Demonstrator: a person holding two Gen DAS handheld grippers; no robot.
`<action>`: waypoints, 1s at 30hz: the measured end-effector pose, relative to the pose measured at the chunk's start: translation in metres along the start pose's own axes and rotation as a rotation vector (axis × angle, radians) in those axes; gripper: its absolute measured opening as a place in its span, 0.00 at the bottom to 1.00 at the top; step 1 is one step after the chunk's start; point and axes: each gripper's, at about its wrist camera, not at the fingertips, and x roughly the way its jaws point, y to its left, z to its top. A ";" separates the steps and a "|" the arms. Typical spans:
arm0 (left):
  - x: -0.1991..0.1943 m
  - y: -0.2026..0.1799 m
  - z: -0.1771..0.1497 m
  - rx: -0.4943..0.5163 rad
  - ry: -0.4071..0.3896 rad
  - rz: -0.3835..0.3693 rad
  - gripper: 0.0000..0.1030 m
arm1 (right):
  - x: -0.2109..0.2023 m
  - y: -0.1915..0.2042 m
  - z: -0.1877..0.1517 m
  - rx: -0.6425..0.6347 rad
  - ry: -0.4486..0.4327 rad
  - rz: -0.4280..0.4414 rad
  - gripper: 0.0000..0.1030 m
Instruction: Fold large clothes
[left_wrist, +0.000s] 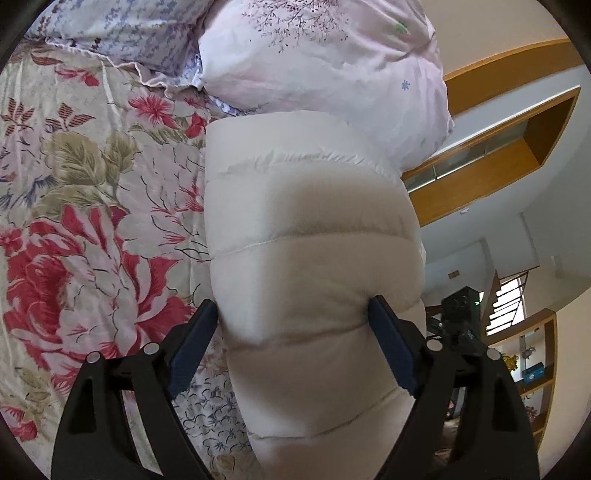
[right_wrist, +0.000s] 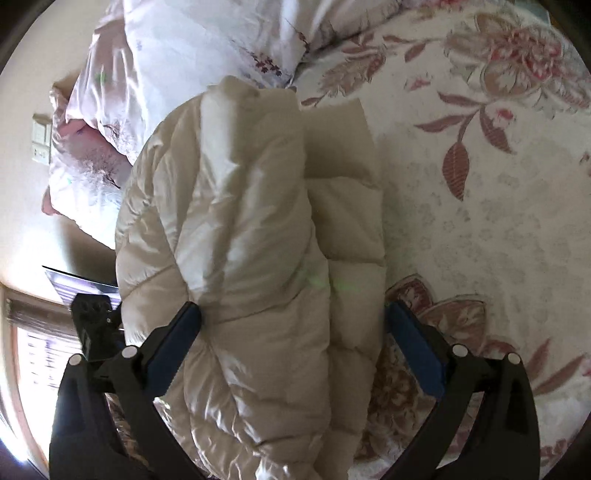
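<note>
A cream quilted puffer jacket (left_wrist: 306, 206) lies folded into a thick long bundle on a floral bedspread (left_wrist: 92, 221). My left gripper (left_wrist: 291, 310) straddles the near part of the bundle. Its blue pads (left_wrist: 388, 343) press into the padding on both sides, and the right one dents it. In the right wrist view the same jacket (right_wrist: 240, 203) fills the middle, one layer folded over another. My right gripper (right_wrist: 293, 310) stands wide around it. Its left pad (right_wrist: 177, 343) just touches the fabric and the right pad sits beside the edge without squeezing.
A pale pink printed quilt or pillow (left_wrist: 314, 55) is piled at the far end of the jacket, also seen as the quilt (right_wrist: 184, 55). The bedspread (right_wrist: 480, 221) stretches out beside the jacket. Wooden shelving (left_wrist: 498, 147) and a wall lie beyond the bed's edge.
</note>
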 end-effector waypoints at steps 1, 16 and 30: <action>0.002 0.000 0.001 0.000 0.004 -0.007 0.82 | 0.004 -0.002 0.000 0.004 0.015 0.031 0.98; 0.023 0.012 0.000 -0.102 0.050 -0.150 0.73 | 0.047 0.016 -0.013 -0.088 0.093 0.253 0.88; -0.020 -0.004 0.004 -0.050 -0.048 -0.221 0.44 | 0.040 0.037 -0.031 -0.060 0.020 0.432 0.35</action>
